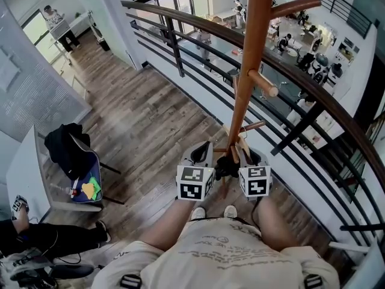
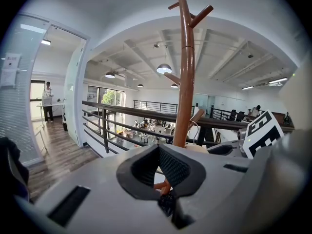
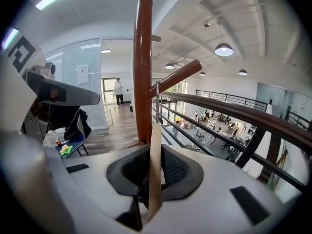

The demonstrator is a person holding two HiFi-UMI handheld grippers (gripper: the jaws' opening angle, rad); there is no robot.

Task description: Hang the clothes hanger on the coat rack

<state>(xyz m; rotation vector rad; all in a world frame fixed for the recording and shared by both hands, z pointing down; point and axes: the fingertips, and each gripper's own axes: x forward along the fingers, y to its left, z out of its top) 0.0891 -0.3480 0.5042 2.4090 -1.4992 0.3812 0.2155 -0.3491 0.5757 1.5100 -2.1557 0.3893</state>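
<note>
The wooden coat rack (image 1: 249, 59) rises just ahead of me, a brown pole with angled pegs (image 1: 264, 84); it also fills the left gripper view (image 2: 184, 82) and the right gripper view (image 3: 143, 72). My right gripper (image 1: 245, 152) is shut on the pale wooden hanger (image 3: 155, 160), whose flat edge stands upright between the jaws (image 3: 152, 179). In the head view the hanger (image 1: 240, 144) sits low against the pole, below the pegs. My left gripper (image 1: 206, 149) is beside it, shut, with nothing between its jaws (image 2: 163, 179). The hanger's tan body (image 2: 199, 149) shows to its right.
A dark curved railing (image 1: 198, 26) runs right behind the rack, with a lower floor beyond it. A chair draped with dark clothes (image 1: 75, 152) stands on the wood floor to my left. A glass partition (image 1: 36, 83) closes the far left.
</note>
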